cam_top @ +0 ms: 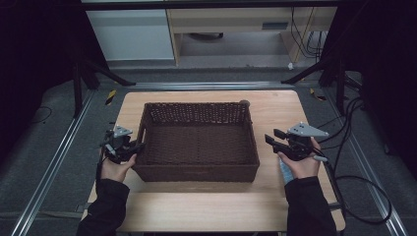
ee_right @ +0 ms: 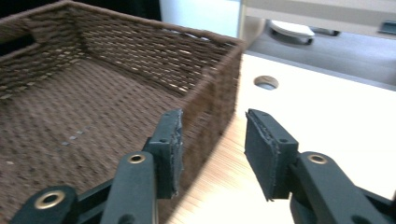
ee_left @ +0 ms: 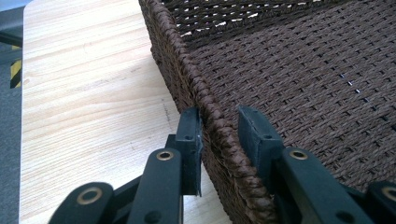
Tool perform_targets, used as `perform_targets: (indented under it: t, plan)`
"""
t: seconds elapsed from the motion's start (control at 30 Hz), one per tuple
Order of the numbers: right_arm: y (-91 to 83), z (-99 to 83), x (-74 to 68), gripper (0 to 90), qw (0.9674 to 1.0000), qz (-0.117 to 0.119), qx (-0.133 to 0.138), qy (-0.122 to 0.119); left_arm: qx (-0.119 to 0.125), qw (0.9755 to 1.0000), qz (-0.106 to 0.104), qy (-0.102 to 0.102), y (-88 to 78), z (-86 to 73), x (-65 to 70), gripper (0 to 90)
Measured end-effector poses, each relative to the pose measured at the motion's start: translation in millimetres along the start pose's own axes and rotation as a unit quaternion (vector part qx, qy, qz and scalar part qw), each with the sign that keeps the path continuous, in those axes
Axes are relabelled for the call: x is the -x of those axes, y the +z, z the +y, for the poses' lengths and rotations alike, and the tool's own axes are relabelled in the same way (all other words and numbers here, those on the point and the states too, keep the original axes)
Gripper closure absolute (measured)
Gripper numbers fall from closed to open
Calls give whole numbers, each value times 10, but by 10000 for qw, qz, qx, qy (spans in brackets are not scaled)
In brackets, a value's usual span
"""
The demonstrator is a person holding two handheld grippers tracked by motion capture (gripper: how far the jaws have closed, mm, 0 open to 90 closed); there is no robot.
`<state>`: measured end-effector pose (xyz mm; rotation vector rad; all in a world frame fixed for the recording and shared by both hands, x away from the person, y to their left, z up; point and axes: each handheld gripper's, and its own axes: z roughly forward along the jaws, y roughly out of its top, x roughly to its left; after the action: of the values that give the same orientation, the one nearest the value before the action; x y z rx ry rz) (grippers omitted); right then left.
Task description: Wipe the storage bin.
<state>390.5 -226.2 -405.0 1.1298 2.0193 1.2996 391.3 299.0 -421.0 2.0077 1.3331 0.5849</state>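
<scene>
A brown woven basket (cam_top: 196, 104) stands empty in the middle of the wooden table (cam_top: 275, 108). My left gripper (cam_top: 137, 146) is at the basket's left wall. In the left gripper view its jaws (ee_left: 219, 119) straddle the braided rim (ee_left: 187, 79), one pad outside and one inside, shut on it. My right gripper (cam_top: 271, 137) hovers a little to the right of the basket's right wall. In the right gripper view its jaws (ee_right: 212, 119) stand apart, with the wall (ee_right: 219, 88) just ahead between them and neither pad pressing on it.
A round hole (ee_right: 266, 82) is cut in the tabletop beyond the basket's far right corner. Black cables (cam_top: 354, 147) trail off the table's right side onto the grey floor. Bare wood lies in front of the basket and on both sides of it.
</scene>
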Motion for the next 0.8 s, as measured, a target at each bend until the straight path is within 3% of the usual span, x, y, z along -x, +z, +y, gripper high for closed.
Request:
perform_targets:
  t: [0.1,0.4,0.8]
  plan:
    - [-33,-66,55,530,9998,-195,-65,23,3,10000,-15,-1,-5,-6,-20,696]
    - [-82,-234,125,487,9986,-459,-243,88,33,10000,-66,-40,-3,-13,-28,692]
    - [-387,-538,303,412,9945,-957,-353,245,34,9999,-97,-75,0,-13,-36,691]
